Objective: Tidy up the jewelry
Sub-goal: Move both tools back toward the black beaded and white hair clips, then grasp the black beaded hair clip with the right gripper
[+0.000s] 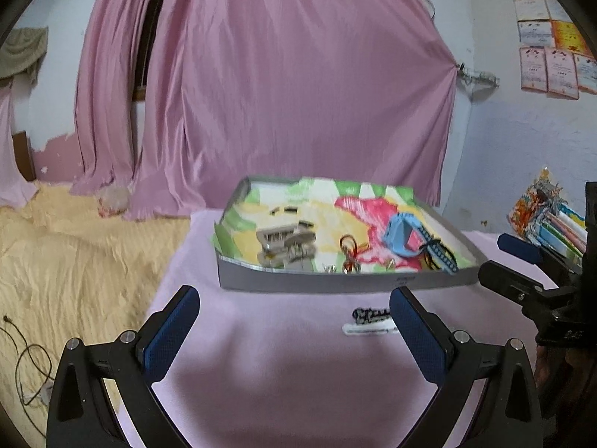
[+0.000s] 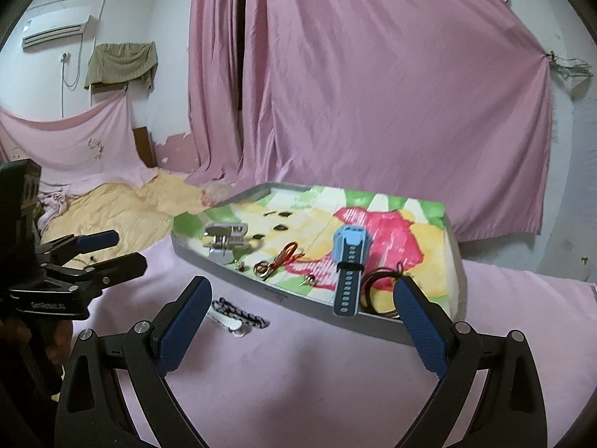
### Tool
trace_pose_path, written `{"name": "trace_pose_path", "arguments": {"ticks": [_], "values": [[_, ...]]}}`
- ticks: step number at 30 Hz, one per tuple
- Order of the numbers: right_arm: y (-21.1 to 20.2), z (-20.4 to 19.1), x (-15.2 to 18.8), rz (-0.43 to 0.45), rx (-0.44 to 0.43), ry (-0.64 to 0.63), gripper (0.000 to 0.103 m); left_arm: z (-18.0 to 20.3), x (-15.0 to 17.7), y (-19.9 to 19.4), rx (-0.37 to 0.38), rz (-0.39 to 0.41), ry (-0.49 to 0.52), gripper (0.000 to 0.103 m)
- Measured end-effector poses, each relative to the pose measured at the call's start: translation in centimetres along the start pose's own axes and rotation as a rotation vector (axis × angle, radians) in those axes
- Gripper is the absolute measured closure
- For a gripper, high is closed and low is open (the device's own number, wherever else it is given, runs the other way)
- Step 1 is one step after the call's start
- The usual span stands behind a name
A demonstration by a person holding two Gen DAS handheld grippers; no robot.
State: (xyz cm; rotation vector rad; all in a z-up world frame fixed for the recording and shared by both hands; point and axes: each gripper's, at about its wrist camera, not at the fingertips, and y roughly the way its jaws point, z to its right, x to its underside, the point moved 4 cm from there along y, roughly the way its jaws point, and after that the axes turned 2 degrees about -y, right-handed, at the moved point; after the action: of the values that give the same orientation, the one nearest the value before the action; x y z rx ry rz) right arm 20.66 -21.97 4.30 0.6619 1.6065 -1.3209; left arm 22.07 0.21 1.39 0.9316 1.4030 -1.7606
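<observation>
A: Where is the jewelry?

B: Most of it lies in the tray (image 2: 283, 300), in the middle of the right wrist picture. The blue watch (image 2: 349, 261) lies flat there, with the red loop (image 2: 278, 259) and the silver clips (image 2: 227, 239) to its left. I think they are in there so they stay together.

A: Is anything left out?

B: Yes. A black-and-white band (image 2: 238, 315) lies on the pink cloth (image 2: 298, 373), just below the tray.

A: What do the grippers hold?

B: Nothing. The right gripper (image 2: 302, 306) is wide open, low in the picture. The left gripper (image 1: 294, 317) is wide open too. Maybe they are ready to grab.
</observation>
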Motion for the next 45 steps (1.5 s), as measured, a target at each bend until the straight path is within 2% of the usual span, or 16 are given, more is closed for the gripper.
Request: {"name": "trace_pose_path", "arguments": {"ticks": [7,9,11,17,25,28,31,34,36,45], "values": [[1.8,-0.3,0.5,-0.088,-0.03,-0.027,0.008,0.0,0.7,1.7,0.02,-0.105,0.007,0.001],[2.2,-0.6,0.8,-0.118,-0.039,-0.04,0.011,0.2,0.9,2.1,0.027,-0.128,0.011,0.001],[2.6,-0.8,1.0,-0.145,-0.047,-0.052,0.023,0.3,1.1,2.4,0.035,-0.151,0.011,0.001],[3.8,-1.0,1.5,-0.224,-0.068,-0.065,0.034,0.7,1.6,3.3,0.045,-0.199,0.015,0.002],[6.0,-0.9,2.5,-0.338,-0.121,-0.051,0.054,1.3,1.9,4.3,0.066,-0.259,0.046,0.018],[6.6,-0.9,2.7,-0.369,-0.119,-0.049,0.055,1.5,2.1,4.8,0.072,-0.29,0.064,0.022],[7.3,-0.9,2.9,-0.393,-0.126,-0.052,0.062,1.8,2.3,5.2,0.084,-0.315,0.09,0.027],[7.7,-1.0,2.8,-0.405,-0.135,-0.058,0.063,2.0,2.4,5.6,0.109,-0.342,0.101,0.031],[8.1,-1.2,2.8,-0.413,-0.144,-0.069,0.068,2.2,2.3,5.9,0.122,-0.356,0.107,0.033],[9.4,-2.1,2.3,-0.427,-0.197,-0.12,0.073,2.9,2.0,6.6,0.16,-0.372,0.141,0.039]]}}
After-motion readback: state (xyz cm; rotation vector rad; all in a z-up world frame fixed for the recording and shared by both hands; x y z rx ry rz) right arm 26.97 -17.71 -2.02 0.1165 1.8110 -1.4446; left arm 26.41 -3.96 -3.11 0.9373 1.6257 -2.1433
